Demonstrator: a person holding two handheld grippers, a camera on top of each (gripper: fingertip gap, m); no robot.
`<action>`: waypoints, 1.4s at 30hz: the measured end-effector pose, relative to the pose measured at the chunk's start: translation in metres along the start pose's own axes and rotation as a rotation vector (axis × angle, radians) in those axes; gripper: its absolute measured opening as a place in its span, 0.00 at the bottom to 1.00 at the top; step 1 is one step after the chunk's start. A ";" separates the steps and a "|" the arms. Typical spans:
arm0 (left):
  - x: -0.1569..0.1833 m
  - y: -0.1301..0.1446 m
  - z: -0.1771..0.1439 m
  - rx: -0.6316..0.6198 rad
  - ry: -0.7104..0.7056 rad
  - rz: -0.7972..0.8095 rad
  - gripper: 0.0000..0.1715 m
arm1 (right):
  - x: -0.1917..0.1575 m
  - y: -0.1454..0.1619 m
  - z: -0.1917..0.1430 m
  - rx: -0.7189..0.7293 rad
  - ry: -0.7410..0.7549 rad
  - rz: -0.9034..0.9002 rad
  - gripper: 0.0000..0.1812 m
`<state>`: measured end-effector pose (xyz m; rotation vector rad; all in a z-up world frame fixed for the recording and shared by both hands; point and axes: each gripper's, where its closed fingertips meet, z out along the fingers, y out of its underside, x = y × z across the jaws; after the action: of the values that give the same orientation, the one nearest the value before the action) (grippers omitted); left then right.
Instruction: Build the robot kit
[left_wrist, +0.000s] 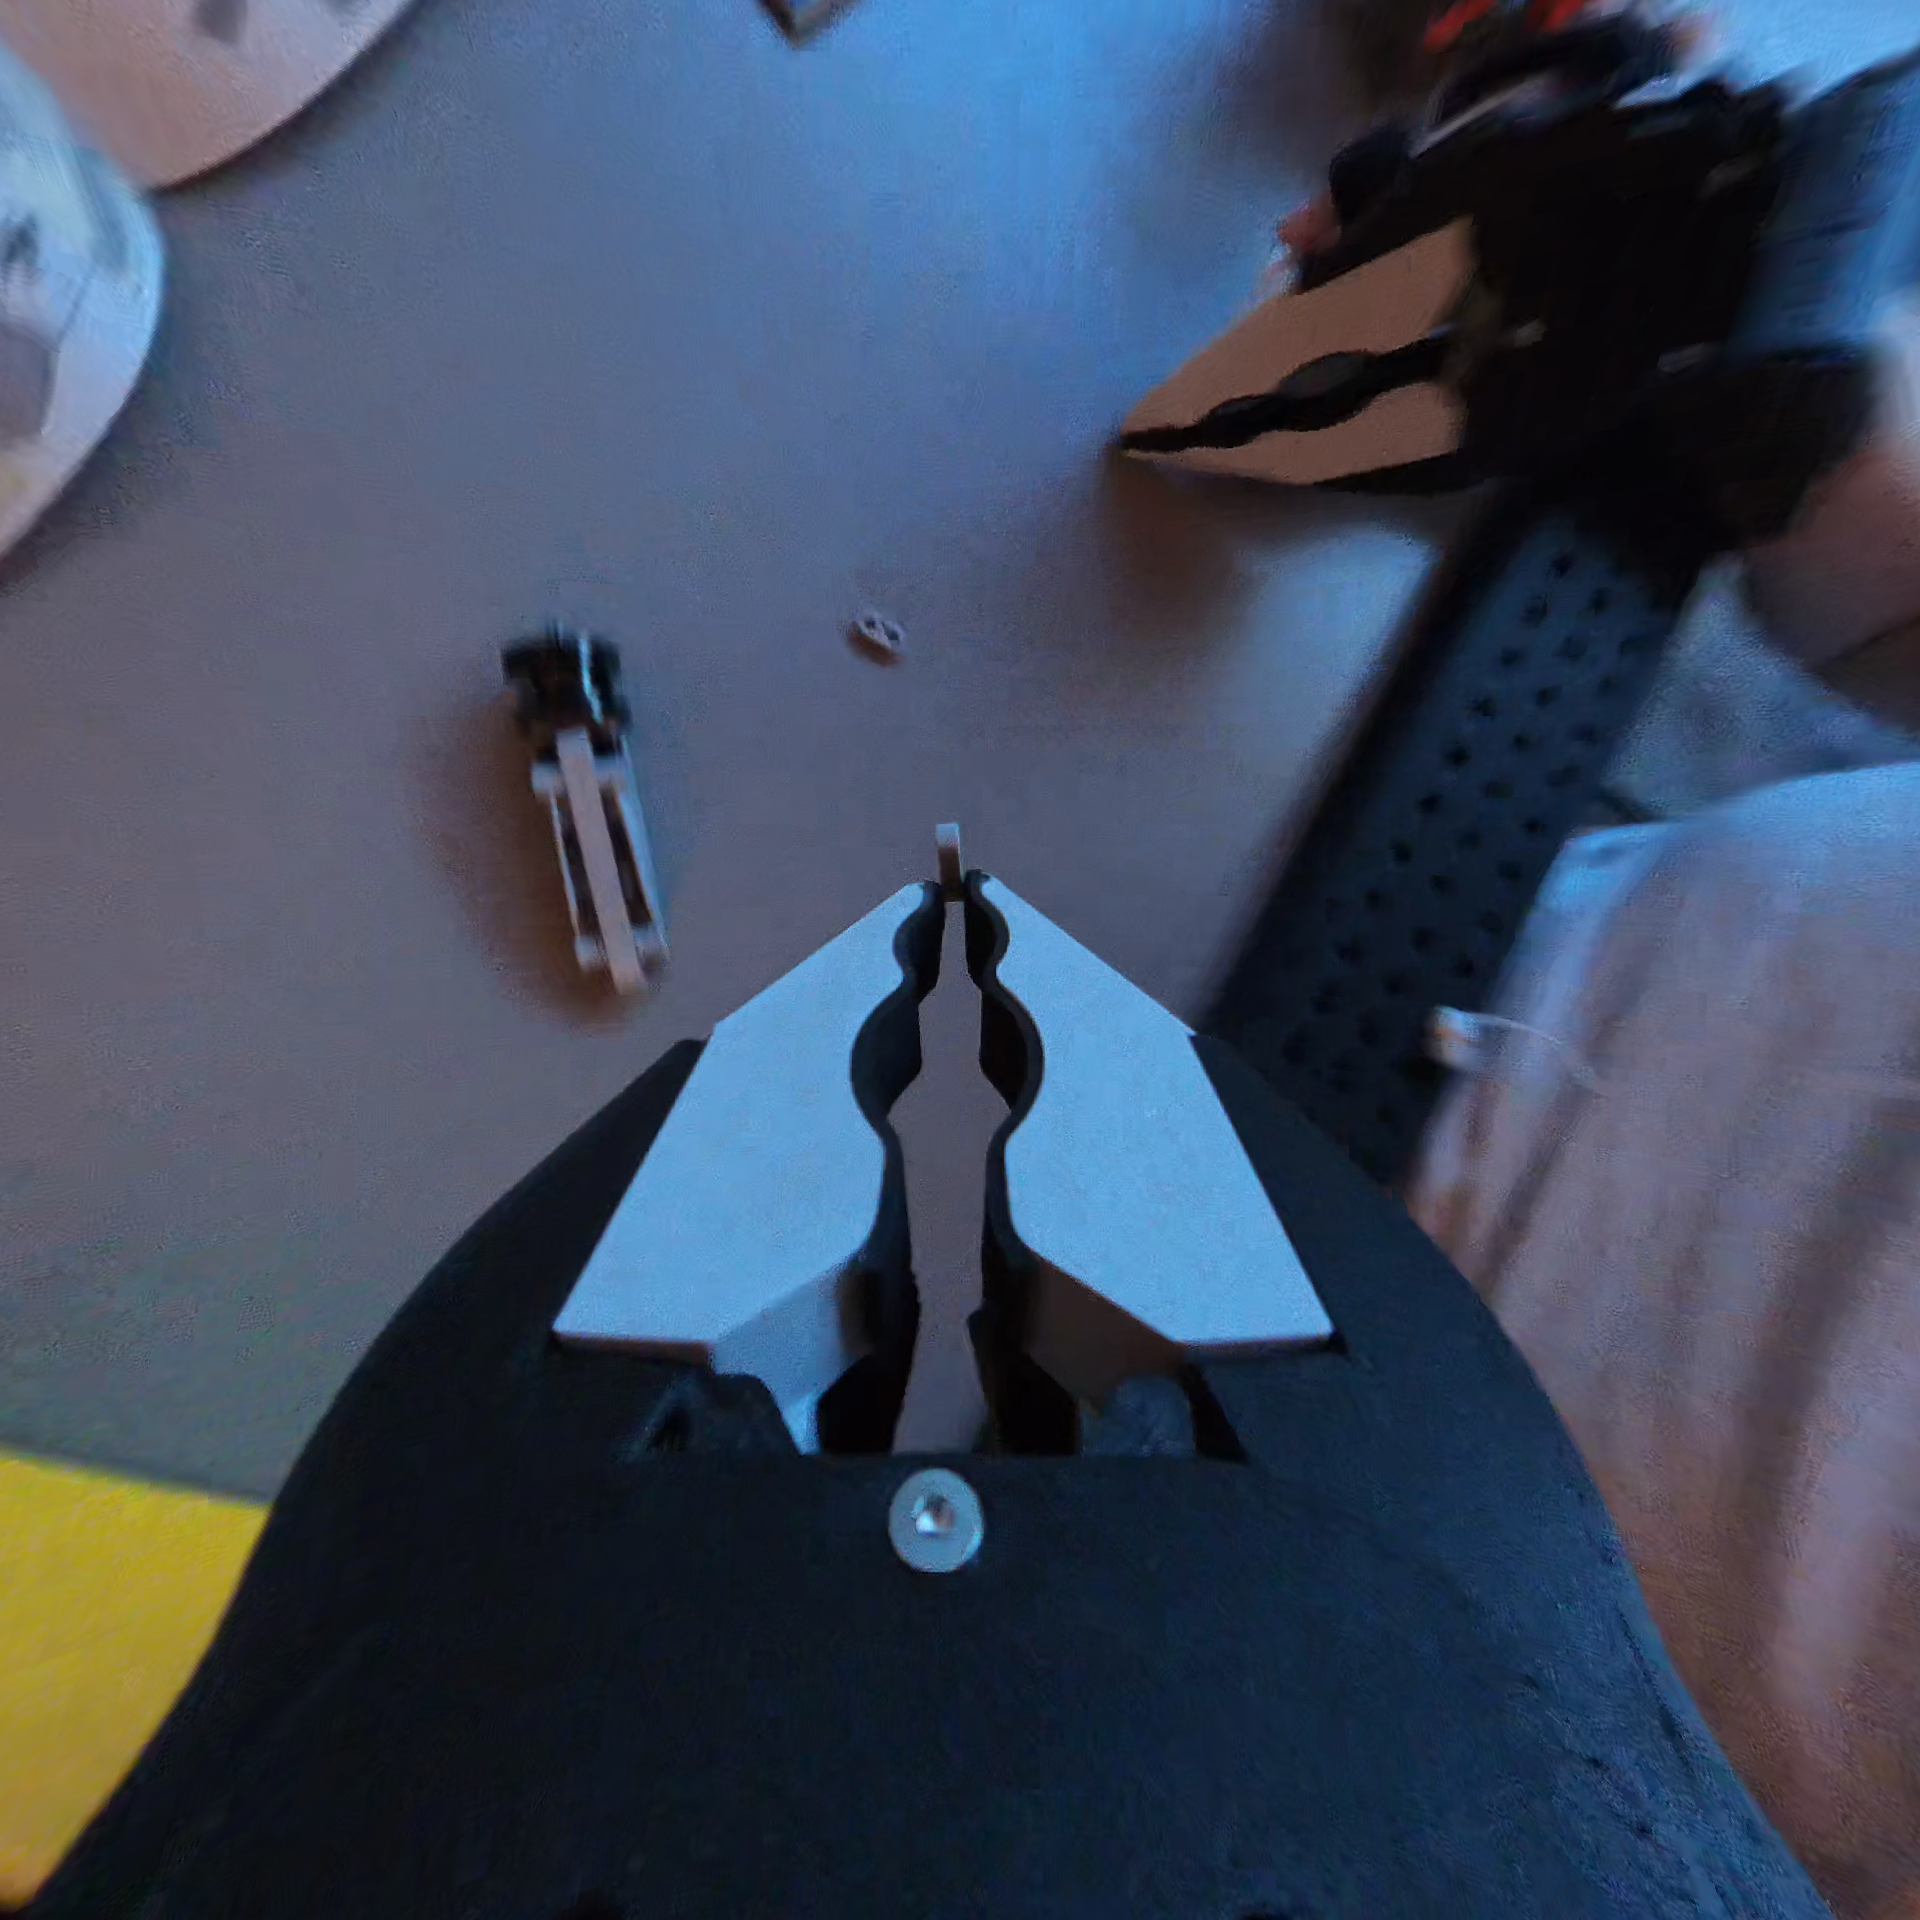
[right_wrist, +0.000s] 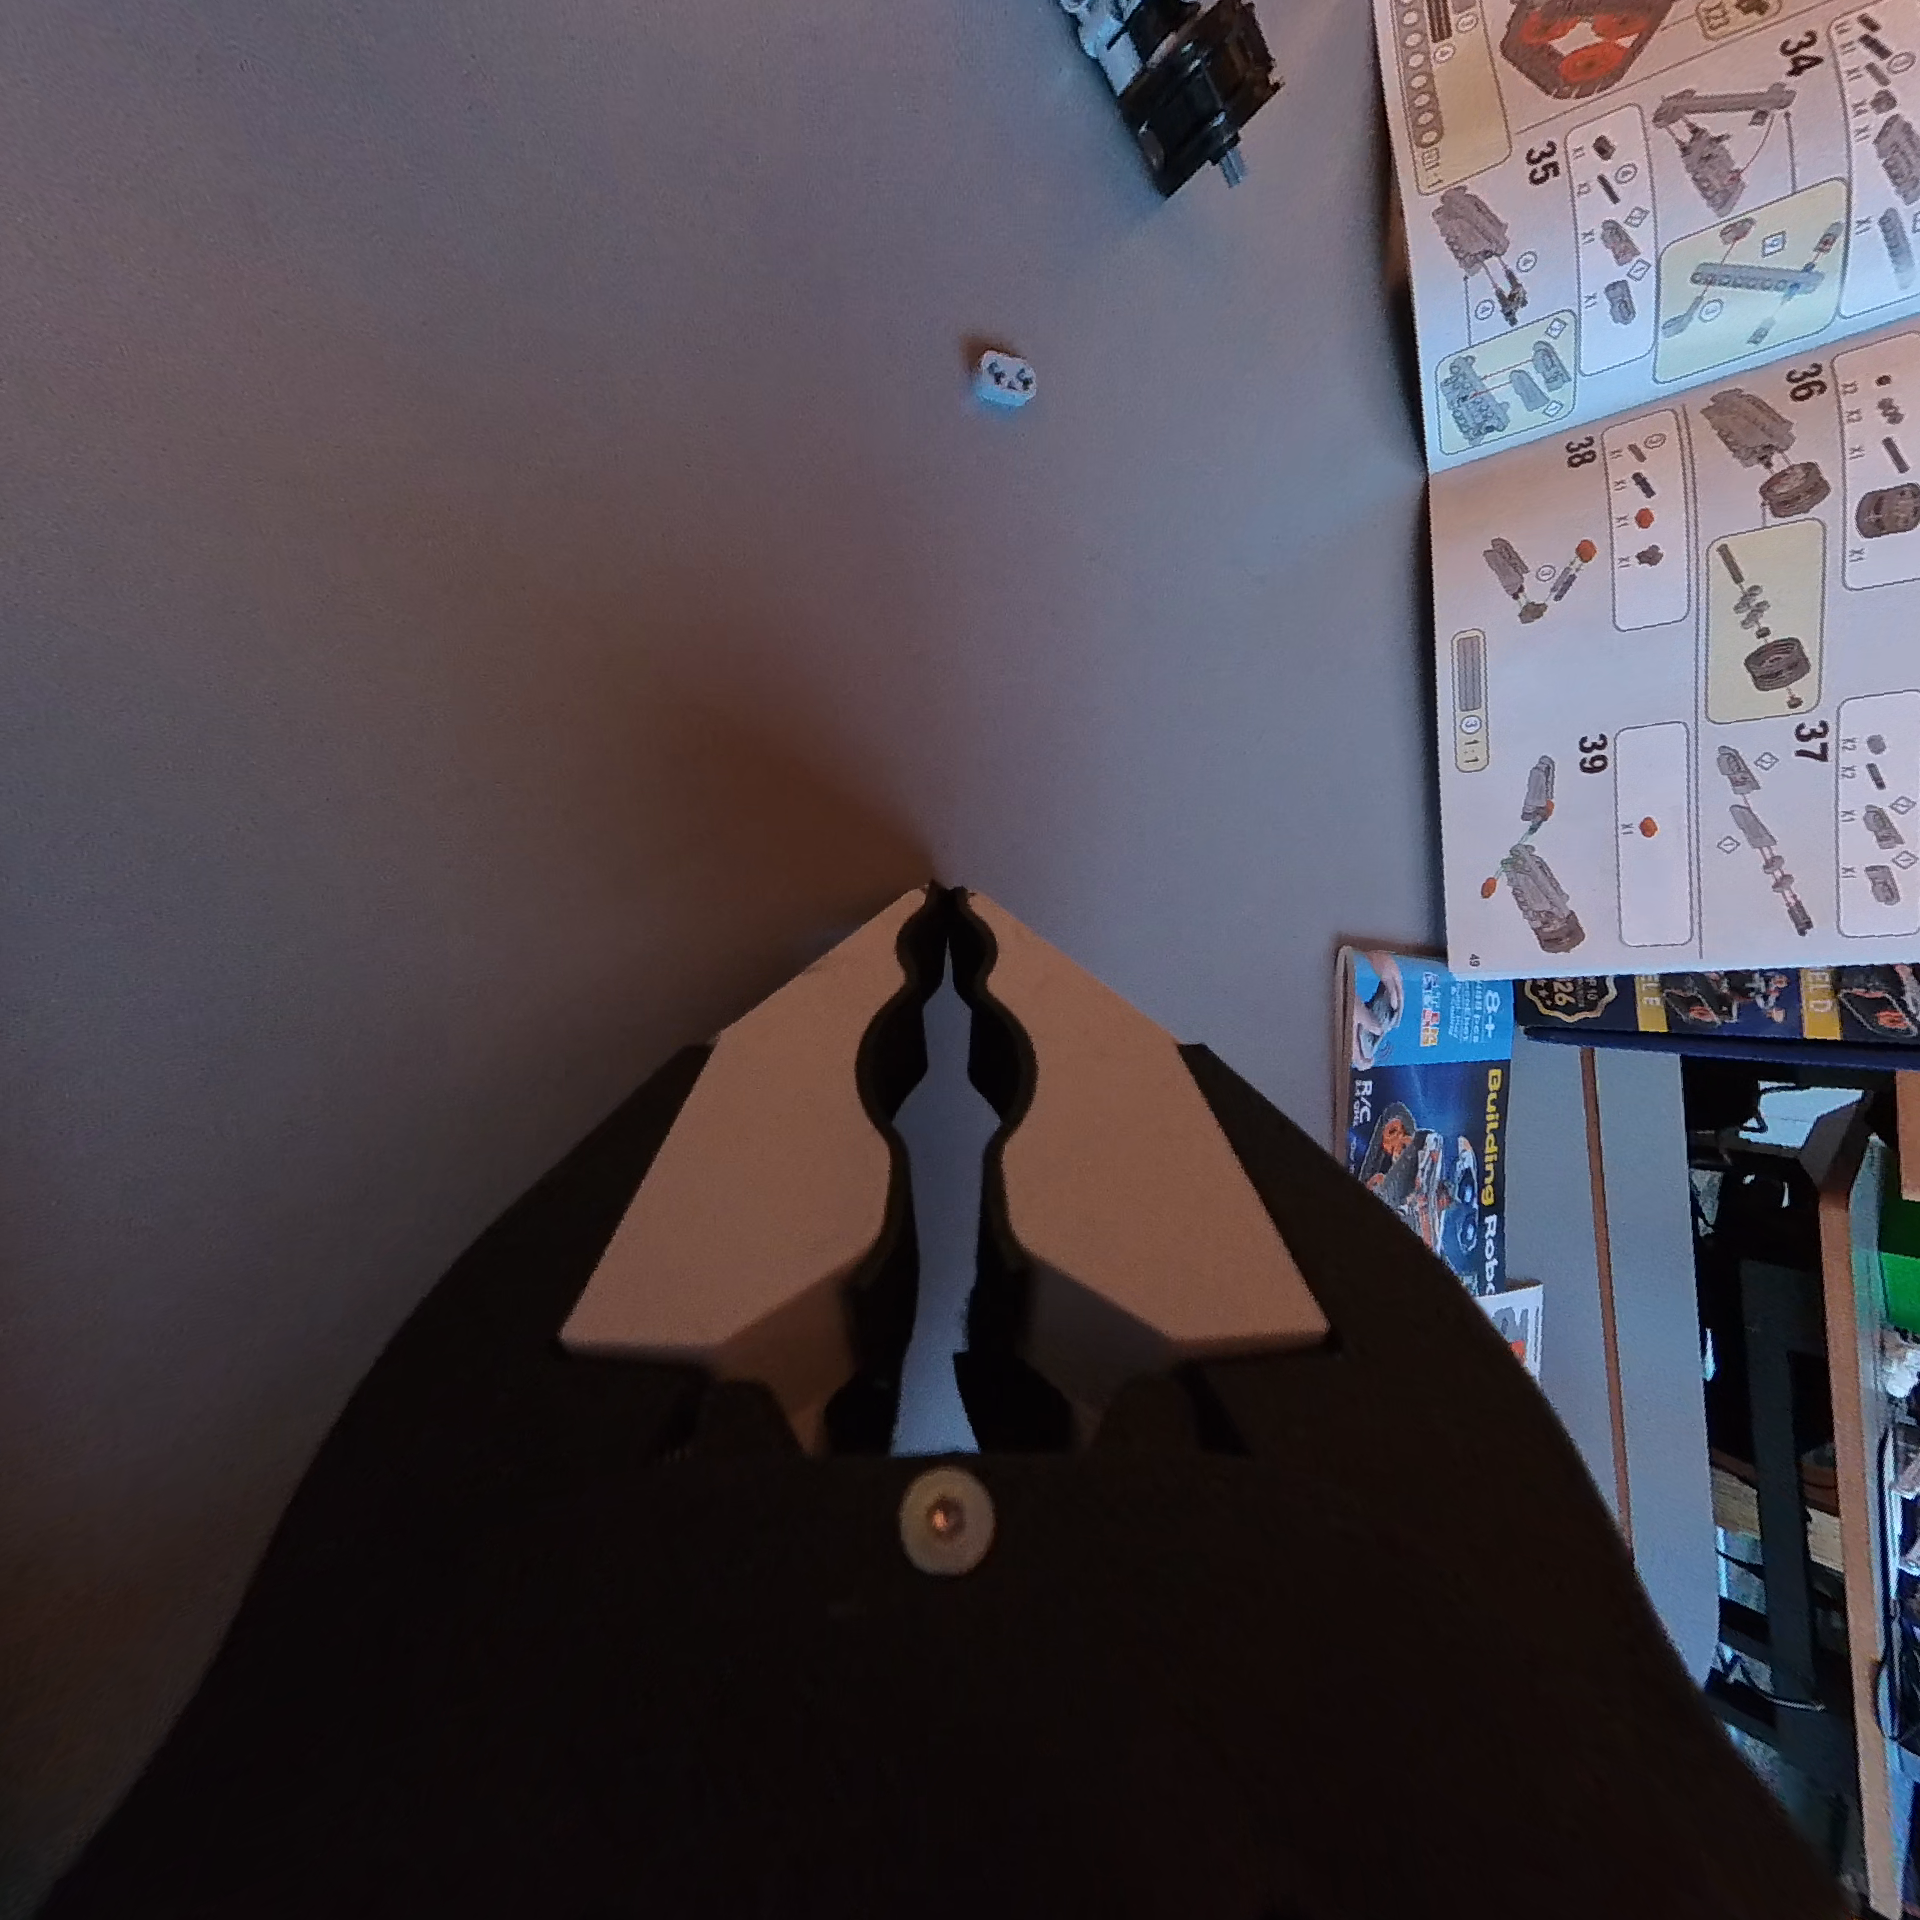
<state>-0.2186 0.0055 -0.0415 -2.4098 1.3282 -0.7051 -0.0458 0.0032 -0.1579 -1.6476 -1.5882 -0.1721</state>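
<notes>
My left gripper (left_wrist: 948, 883) is shut on a small thin grey building piece (left_wrist: 948, 854) that sticks out past its tips, above the grey table. A grey-and-black part assembly (left_wrist: 592, 805) lies on the table to its left, and a small grey two-hole piece (left_wrist: 879, 635) lies beyond it. My right gripper (right_wrist: 948, 921) is shut with nothing seen between its tips, low over the table (right_wrist: 520, 468). It also shows blurred at the upper right of the left wrist view (left_wrist: 1143, 445). The small grey two-hole piece (right_wrist: 1006, 382) lies ahead of it, and a black-and-white part assembly (right_wrist: 1179, 78) lies farther off.
An open instruction booklet (right_wrist: 1662, 468) lies at the right, over a blue toy box (right_wrist: 1423, 1132). A black perforated strip (left_wrist: 1455, 831) runs along the table's right side. A person's clothed leg (left_wrist: 1714, 1195) is at the right. A yellow patch (left_wrist: 94, 1621) is at the lower left. Left tips to right tips: about 20 centimeters.
</notes>
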 end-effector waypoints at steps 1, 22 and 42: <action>-0.006 -0.011 0.029 -0.053 -0.044 0.060 0.01 | -0.001 0.000 0.000 0.002 -0.001 -0.002 0.00; -0.050 -0.010 0.095 -0.171 -0.419 0.478 0.11 | -0.005 -0.002 -0.006 0.023 -0.037 0.002 0.00; -0.066 0.034 -0.008 0.263 -0.426 0.001 0.13 | -0.009 -0.005 -0.004 0.006 -0.031 -0.025 0.00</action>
<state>-0.2764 0.0432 -0.0694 -2.1857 0.9952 -0.3132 -0.0500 -0.0066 -0.1583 -1.6336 -1.6314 -0.1554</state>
